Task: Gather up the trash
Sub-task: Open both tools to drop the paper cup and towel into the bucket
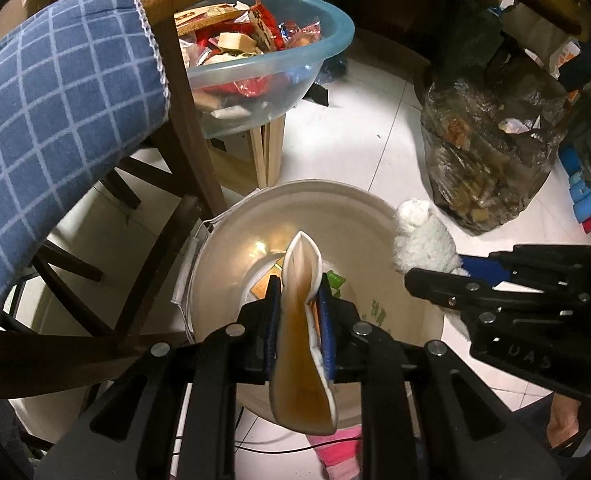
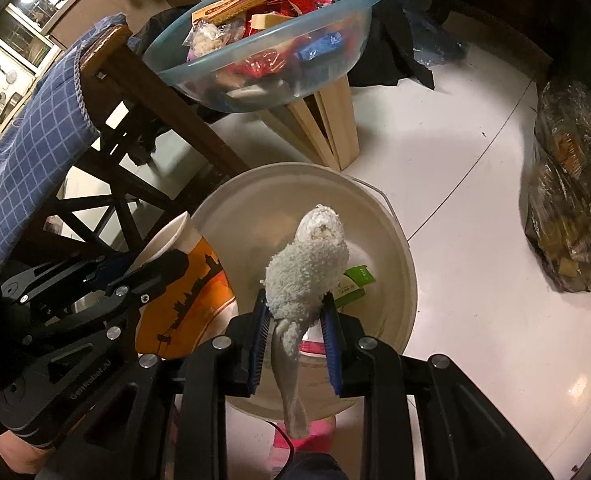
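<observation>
One flattened paper cup (image 1: 301,320), pinched in the left gripper (image 1: 298,300) above one cream bucket (image 1: 231,236); one white fluffy sock (image 2: 303,276), clamped in the right gripper (image 2: 295,320) over the same bucket; one clear basin (image 1: 295,80) of wrappers behind; one full plastic bag (image 1: 491,152) on the floor, well apart.
</observation>
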The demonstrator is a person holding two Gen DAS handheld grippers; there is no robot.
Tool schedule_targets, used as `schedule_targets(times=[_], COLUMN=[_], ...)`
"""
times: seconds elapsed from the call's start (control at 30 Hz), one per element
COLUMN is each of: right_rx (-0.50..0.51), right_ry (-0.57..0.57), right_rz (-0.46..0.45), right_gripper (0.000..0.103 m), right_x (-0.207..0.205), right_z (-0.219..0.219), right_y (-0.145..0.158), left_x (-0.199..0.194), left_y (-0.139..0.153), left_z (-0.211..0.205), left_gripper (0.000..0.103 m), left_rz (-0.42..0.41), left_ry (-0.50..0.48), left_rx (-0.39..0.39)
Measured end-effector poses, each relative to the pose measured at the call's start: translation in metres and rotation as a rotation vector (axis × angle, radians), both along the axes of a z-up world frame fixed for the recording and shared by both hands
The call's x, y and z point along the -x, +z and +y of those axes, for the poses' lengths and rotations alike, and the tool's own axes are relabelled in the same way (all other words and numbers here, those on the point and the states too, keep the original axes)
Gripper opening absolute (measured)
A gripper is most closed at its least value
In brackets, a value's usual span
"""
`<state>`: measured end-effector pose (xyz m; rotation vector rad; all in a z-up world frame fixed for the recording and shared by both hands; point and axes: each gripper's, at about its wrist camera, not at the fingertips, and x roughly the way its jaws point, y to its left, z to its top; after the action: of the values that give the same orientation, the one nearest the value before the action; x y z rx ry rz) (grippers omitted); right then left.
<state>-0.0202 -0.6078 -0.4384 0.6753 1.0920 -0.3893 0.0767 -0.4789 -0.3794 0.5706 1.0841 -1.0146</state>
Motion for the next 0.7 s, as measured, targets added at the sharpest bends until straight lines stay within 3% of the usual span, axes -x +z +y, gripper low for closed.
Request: schedule_targets(times=[0.07,0.13,0.23,0.7], right_rx=[0.005,0.011,0.024,0.054], right_ry=[-0.002,-0.016,-0.037,-0.061], right_rz=[0.000,-0.004,-0.001,-0.022], right_gripper=[0.029,0.037,0.042,0.046], right_x=[0.002,0.005,0.009,0.016], right_z=[0.000,-0.001,-0.005,-0.006], right_y=[0.001,0.003,0.004,0.016], left_x=[0.000,0.001,-0.002,-0.008], left_y=[-0.001,0.001,0.003,0.005], left_z=[0.000,0.001,0.003,0.008], left_gripper=[0.028,0.060,0.074,0.077], left_rz=[-0.003,-0.010,-0.018,-0.025], left_ry=[0.001,0.002,0.015,0.028], left_rx=[-0.003,-0.002,-0.002,-0.004])
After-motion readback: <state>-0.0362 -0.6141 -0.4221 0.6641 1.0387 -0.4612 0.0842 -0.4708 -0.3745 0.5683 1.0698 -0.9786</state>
